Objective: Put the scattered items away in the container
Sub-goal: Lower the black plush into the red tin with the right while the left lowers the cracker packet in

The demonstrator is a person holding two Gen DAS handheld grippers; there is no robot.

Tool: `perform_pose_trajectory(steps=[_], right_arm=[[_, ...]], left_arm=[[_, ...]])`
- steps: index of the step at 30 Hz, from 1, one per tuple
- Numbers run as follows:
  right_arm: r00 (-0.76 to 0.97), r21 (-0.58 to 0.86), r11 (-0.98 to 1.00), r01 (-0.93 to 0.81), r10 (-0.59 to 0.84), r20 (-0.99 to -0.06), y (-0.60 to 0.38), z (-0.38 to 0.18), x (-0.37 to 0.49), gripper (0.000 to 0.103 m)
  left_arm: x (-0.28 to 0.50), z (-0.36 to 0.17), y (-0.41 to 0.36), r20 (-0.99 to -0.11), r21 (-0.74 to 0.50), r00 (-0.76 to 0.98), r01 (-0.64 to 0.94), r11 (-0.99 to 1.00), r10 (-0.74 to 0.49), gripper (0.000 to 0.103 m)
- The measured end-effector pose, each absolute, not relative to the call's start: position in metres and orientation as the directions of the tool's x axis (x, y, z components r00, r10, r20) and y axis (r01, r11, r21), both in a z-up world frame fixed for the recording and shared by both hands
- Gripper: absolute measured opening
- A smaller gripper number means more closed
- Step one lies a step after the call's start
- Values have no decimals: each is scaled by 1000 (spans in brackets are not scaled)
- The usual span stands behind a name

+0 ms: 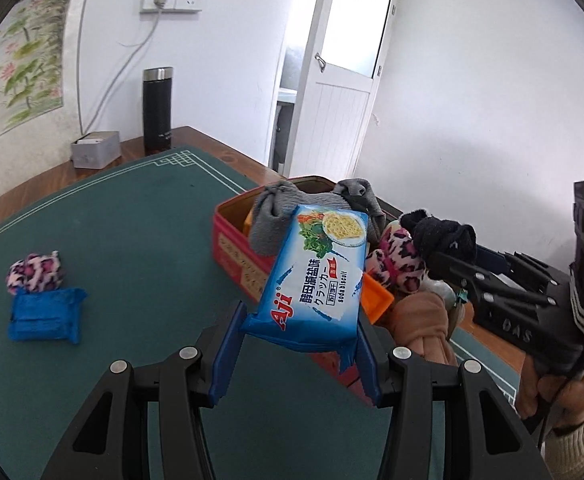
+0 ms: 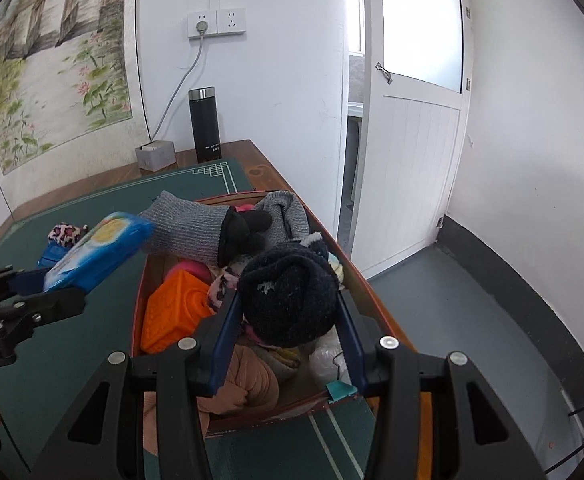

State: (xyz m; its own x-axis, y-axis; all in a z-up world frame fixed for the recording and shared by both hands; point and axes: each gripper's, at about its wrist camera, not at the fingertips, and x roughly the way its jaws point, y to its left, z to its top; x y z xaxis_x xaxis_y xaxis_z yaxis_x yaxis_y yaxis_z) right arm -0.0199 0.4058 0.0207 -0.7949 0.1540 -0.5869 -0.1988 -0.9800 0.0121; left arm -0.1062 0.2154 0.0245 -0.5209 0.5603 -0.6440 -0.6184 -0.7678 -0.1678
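Observation:
My left gripper [image 1: 302,318] is shut on a blue and white soda biscuit pack [image 1: 318,276], held in the air just short of the red box [image 1: 237,256]. From the right wrist view the same pack [image 2: 95,252] hangs left of the box [image 2: 139,300]. My right gripper [image 2: 287,300] is shut on a dark rolled sock [image 2: 292,296], held above the box's filling; in the left view that sock [image 1: 444,236] shows at the right. On the green mat lie a leopard-print sock ball [image 1: 33,270] and a small blue packet [image 1: 45,314].
The box holds grey socks [image 2: 187,224], an orange tray [image 2: 171,312], a tan cloth [image 2: 247,380] and a leopard sock [image 1: 396,260]. A black flask [image 1: 157,108] and a grey tin [image 1: 95,149] stand at the table's far edge. A door [image 2: 408,152] stands ajar to the right.

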Motion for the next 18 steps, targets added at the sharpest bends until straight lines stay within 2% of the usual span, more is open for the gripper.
perform_pose_trajectory(steps=[11,15,17,18], right_arm=[[-788,11,-985,-175,133,-601,409,8,-23,51],[-792,26,-984,-174,124,-598,411,8,-19,53],[-797,39,-984,-176,119,-593,412,9,-16,57],[-800,45,-983,-176,116,-589,413,10,-15,58]], left_arm=[[-161,6,261,-704,-126,-521,-578,-806,483,53],[-168,3,266,-711,-160,-488,-589,-792,506,54],[-162,5,264,-708,-147,-491,-600,-787,507,63],[-159,7,262,-703,-137,-498,-605,-784,507,72]])
